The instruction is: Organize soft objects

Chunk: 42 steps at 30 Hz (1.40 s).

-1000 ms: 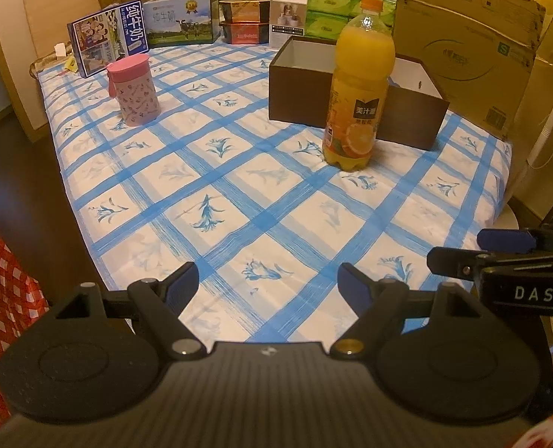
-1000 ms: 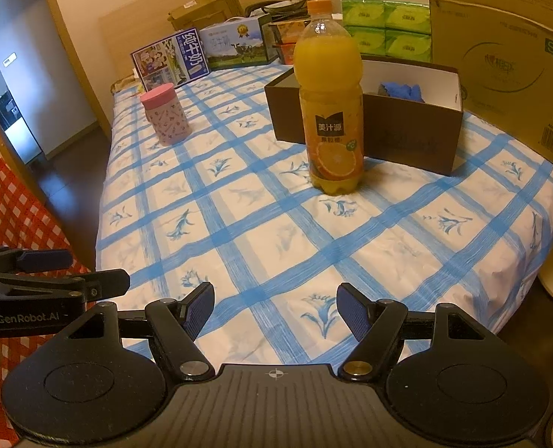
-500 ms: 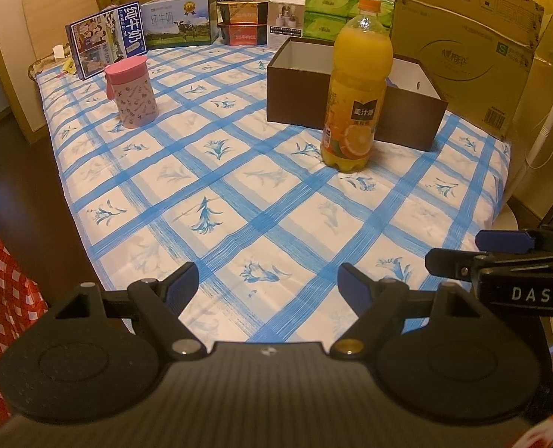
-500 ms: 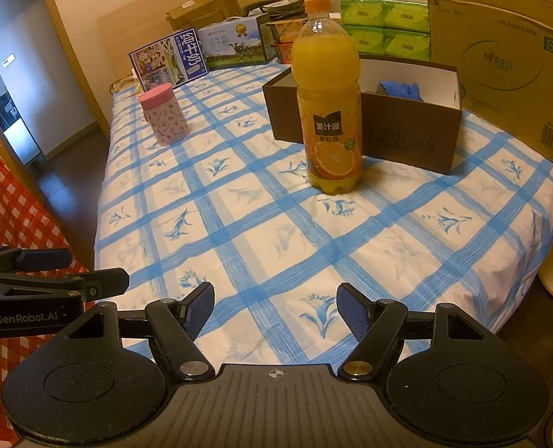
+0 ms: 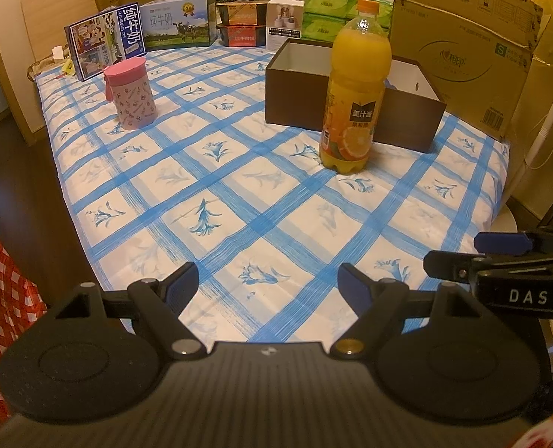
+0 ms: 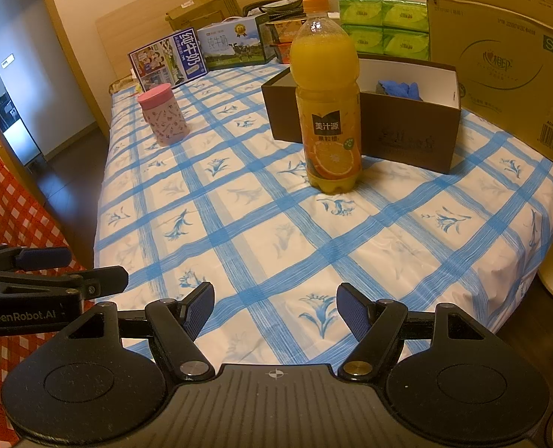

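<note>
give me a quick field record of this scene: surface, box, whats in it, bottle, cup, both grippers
surface: blue-checked cloth
box: open brown box, behind the bottle
box contents: blue soft item; the rest is hidden
bottle: orange juice bottle, upright, capped
cup: pink cup, upright, lid on, far left
left gripper: open, empty, over the near edge
right gripper: open, empty, over the near edge
</note>
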Tool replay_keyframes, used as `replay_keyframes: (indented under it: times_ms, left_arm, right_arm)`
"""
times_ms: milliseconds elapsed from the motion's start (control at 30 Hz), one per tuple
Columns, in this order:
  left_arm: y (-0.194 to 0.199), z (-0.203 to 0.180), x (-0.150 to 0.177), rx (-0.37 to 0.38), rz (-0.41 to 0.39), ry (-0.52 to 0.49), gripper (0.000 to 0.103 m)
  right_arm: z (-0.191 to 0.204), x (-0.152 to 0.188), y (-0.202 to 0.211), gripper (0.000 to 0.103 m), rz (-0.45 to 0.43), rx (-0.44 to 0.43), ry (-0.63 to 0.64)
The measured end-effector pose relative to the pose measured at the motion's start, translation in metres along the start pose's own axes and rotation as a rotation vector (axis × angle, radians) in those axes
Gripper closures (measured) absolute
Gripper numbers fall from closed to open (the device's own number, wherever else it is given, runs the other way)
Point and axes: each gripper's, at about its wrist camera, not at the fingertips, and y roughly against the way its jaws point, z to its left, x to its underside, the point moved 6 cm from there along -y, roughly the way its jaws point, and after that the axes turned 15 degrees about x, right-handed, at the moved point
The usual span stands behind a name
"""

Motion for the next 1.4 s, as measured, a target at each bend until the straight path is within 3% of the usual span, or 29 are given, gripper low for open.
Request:
replay_keyframes:
  times_ms: [1400]
  left_arm:
    - [-0.003, -0.0039, -0.0042, -0.012, -0.004, -0.007, 0.024]
  right_arm:
    - [-0.003, -0.0006, -0.0019, 0.031, 0.003, -0.003, 0.0]
